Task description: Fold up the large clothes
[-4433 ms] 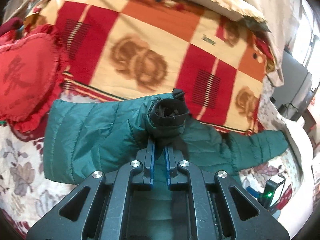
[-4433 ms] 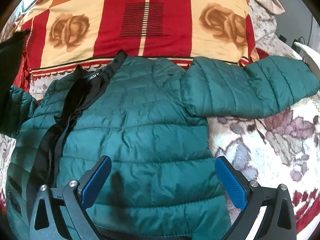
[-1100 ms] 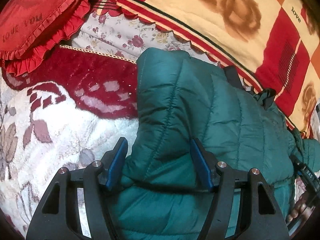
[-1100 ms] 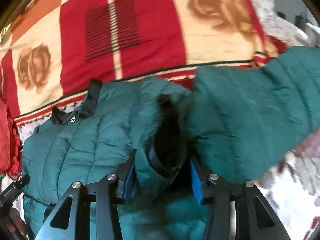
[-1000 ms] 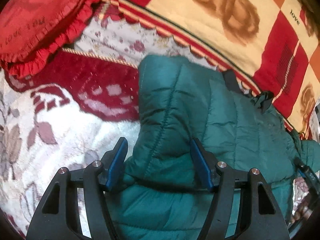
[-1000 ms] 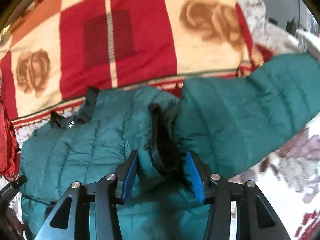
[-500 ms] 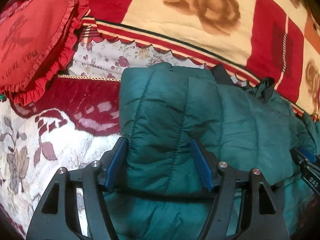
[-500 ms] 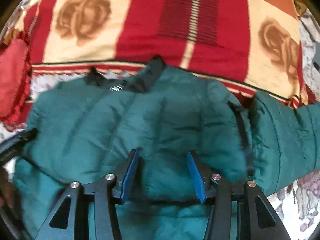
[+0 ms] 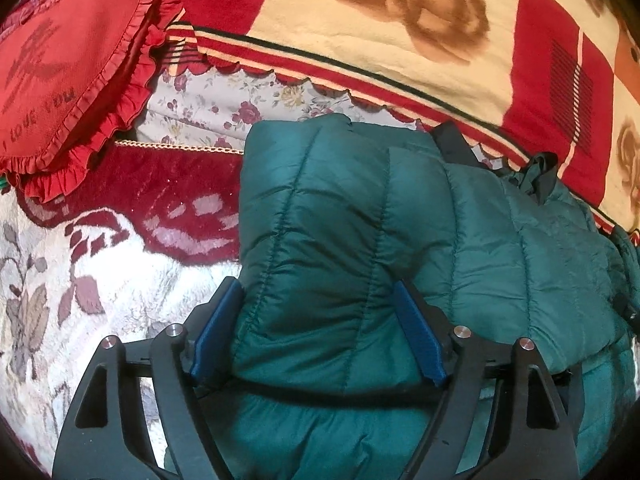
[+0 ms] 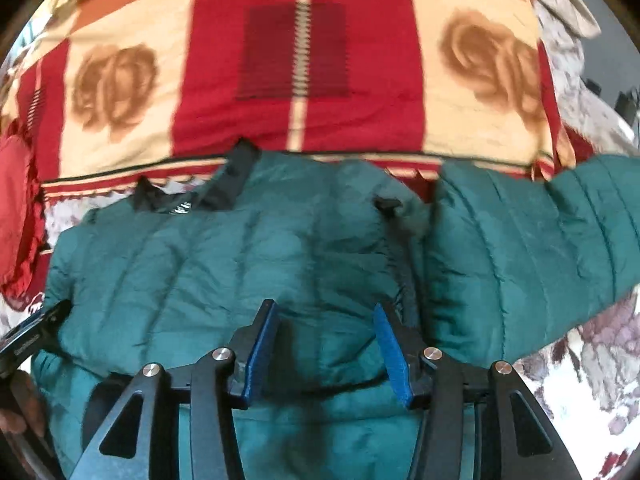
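A dark green quilted puffer jacket (image 9: 360, 240) lies on the bed, its left sleeve folded across the body. My left gripper (image 9: 316, 320) is open, its blue pads either side of the folded sleeve's lower part. In the right wrist view the jacket (image 10: 224, 256) fills the middle, with its black collar (image 10: 232, 184) at the top and the other sleeve (image 10: 532, 236) stretched out to the right. My right gripper (image 10: 324, 336) is open over the jacket's body, holding nothing.
A red and cream rose-patterned blanket (image 9: 420, 28) lies behind the jacket. A red heart-shaped ruffled cushion (image 9: 68, 64) sits at the far left. A floral white and maroon bedspread (image 9: 80, 272) is under the jacket. The left gripper's edge (image 10: 32, 336) shows at left.
The left sleeve has been laid across the jacket's body and both grippers have let go of it. The right gripper has swung left over the body. The left gripper has barely moved.
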A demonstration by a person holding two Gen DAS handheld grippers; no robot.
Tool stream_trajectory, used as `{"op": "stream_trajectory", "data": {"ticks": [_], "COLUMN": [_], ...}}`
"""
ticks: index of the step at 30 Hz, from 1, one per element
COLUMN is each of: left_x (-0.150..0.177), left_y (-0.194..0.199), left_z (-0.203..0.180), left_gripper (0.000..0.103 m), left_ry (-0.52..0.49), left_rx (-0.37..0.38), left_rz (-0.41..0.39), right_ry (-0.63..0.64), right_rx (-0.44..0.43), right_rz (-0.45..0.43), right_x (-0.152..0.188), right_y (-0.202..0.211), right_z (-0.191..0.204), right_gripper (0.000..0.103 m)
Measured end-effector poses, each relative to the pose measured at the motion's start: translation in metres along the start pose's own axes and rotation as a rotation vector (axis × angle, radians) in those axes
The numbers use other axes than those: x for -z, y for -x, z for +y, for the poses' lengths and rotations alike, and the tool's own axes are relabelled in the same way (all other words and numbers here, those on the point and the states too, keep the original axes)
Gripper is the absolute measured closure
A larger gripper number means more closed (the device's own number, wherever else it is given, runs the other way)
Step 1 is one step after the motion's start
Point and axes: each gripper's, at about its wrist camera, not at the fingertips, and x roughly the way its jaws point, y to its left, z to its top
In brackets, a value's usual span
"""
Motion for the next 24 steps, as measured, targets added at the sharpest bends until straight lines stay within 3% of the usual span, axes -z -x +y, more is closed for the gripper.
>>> {"op": "stream_trajectory", "data": {"ticks": [9, 15, 20, 22, 24], "left_x": [0.000, 0.004, 0.011, 0.014, 0.016], "left_y": [-0.003, 0.003, 0.017, 0.023, 0.032], "left_z": [0.002, 0.005, 0.009, 0.009, 0.009], "left_gripper": [0.019, 0.019, 0.019, 0.019, 0.019], "left_ry": [0.017, 0.022, 0.026, 0.018, 0.007], "left_rx": [0.010, 0.009, 0.006, 0.005, 0.003], "left_rz": [0.005, 0.006, 0.008, 0.008, 0.002], "right_ry": [0.003, 0.002, 0.015, 0.013, 0.015], "right_rx": [0.016, -0.005, 0.003, 0.012, 0.040], "right_rz": [0.042, -0.009, -0.021, -0.001, 0.058], "right_x": [0.002, 0.008, 0.009, 0.010, 0.013], "right_y": [-0.011, 0.025, 0.028, 0.018, 0.000], "right_z": [-0.001, -0.001, 0.001, 0.001, -0.002], "right_gripper": [0.055, 0.055, 0.054, 0.053, 0.043]}}
